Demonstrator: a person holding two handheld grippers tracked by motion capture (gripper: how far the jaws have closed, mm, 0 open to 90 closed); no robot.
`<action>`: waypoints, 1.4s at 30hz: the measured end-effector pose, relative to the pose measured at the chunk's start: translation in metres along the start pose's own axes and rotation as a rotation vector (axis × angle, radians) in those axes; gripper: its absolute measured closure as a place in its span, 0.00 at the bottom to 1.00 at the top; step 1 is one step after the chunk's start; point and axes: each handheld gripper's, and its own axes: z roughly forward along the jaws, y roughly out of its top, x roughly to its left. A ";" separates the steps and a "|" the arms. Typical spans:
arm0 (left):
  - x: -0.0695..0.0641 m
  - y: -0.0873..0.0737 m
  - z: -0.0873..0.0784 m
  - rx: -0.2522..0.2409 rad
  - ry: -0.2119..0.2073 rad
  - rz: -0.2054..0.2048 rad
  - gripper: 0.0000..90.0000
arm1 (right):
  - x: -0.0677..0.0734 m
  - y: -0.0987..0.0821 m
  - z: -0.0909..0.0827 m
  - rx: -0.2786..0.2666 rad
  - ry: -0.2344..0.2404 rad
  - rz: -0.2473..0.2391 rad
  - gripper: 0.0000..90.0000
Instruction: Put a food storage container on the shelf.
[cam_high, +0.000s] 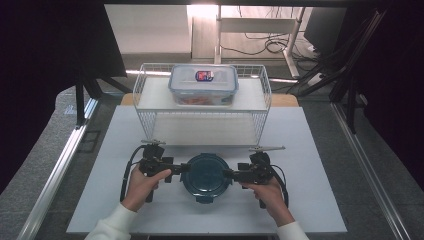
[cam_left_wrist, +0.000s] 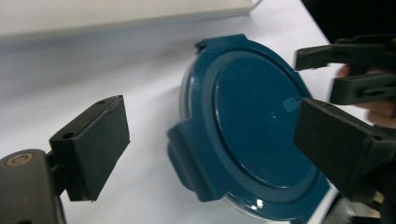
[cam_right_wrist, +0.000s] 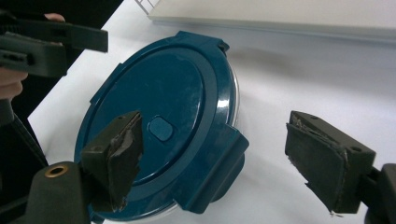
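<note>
A round container with a dark blue lid lies flat on the white table, near the front. My left gripper is at the lid's left edge and my right gripper at its right edge, each held by a hand. In the left gripper view the blue lid has a latch tab between the wide-open jaws of the left gripper. In the right gripper view the right gripper also stands open, its jaws either side of another latch tab on the lid. Neither gripper holds anything.
A white wire rack stands behind the lid, mid-table. On its top shelf sits a clear rectangular box with a blue-rimmed lid. Bare white table spreads left and right of the hands. Dark curtains and metal rails flank the table.
</note>
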 end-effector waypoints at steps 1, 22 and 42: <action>0.001 -0.001 0.001 0.003 -0.001 -0.005 0.11 | -0.001 -0.001 0.002 0.002 0.004 0.013 0.21; 0.015 -0.020 0.027 0.098 -0.142 -0.121 0.18 | -0.005 -0.016 0.029 0.092 0.119 0.180 0.20; 0.003 -0.024 0.013 0.078 -0.106 -0.177 0.43 | 0.001 -0.019 0.018 0.051 0.127 0.319 0.39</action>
